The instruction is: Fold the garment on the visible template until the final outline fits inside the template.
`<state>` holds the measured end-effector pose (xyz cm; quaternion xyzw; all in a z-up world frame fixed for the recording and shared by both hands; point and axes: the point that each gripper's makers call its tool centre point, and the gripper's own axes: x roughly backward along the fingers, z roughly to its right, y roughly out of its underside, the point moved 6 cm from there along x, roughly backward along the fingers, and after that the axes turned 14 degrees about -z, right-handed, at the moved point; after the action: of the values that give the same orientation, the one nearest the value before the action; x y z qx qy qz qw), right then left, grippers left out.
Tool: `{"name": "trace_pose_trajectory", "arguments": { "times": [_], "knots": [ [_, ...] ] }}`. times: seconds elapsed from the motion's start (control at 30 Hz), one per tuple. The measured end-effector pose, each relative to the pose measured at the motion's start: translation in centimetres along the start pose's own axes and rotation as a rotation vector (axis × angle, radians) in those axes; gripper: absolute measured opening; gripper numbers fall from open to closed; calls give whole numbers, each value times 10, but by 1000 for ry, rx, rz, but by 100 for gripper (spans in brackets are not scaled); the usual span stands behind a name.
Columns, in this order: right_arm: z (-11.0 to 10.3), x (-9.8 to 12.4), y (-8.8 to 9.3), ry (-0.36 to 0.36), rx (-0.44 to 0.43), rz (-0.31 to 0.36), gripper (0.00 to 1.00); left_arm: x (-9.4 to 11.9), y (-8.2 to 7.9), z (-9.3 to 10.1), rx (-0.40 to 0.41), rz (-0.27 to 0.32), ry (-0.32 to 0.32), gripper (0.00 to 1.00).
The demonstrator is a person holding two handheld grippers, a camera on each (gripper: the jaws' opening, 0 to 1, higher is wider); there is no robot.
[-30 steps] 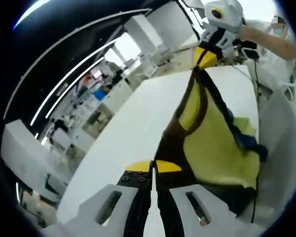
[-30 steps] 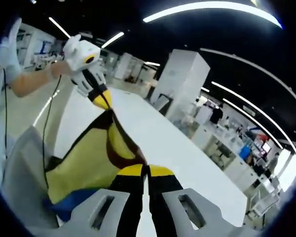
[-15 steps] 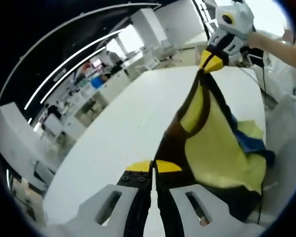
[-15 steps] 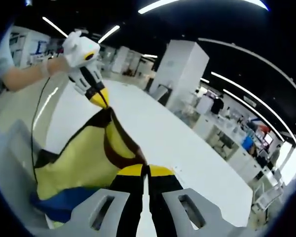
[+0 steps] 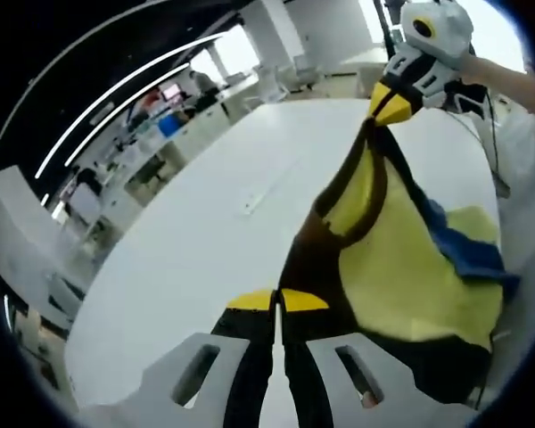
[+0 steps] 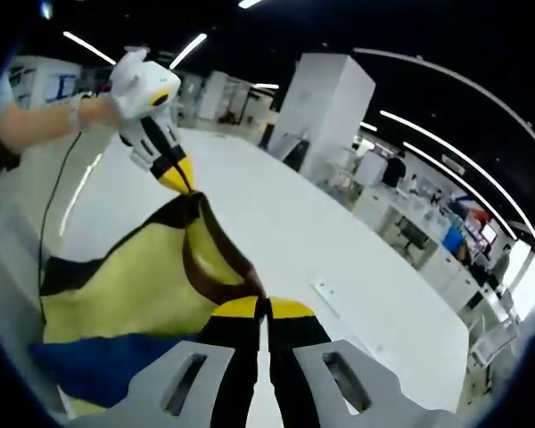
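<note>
Yellow garment (image 5: 401, 267), brown-trimmed, blue panel, stretched between both grippers.

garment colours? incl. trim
Garment is yellow with dark brown trim and a blue section; clearest in the left gripper view.

the garment (image 5: 401, 267) is yellow with dark brown bands and a blue patch, over a white table (image 5: 187, 259).

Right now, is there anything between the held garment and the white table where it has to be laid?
Nothing visible. Both grippers, left and right, are shut on the yellow garment, which hangs over the white table. The table beneath looks bare, apart from a small flat strip lying to one side.
</note>
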<state>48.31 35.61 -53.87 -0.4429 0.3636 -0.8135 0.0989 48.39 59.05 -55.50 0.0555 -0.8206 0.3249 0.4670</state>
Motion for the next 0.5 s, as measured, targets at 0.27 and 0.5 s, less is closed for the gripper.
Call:
{"name": "trace_pose_trajectory", "arguments": {
  "times": [0.27, 0.5],
  "knots": [
    [17, -37, 9, 9, 0, -32, 3, -35, 5, -8, 13, -37, 31, 0],
    [19, -65, 22, -6, 6, -79, 3, -70, 4, -18, 9, -74, 40, 0]
  ]
}}
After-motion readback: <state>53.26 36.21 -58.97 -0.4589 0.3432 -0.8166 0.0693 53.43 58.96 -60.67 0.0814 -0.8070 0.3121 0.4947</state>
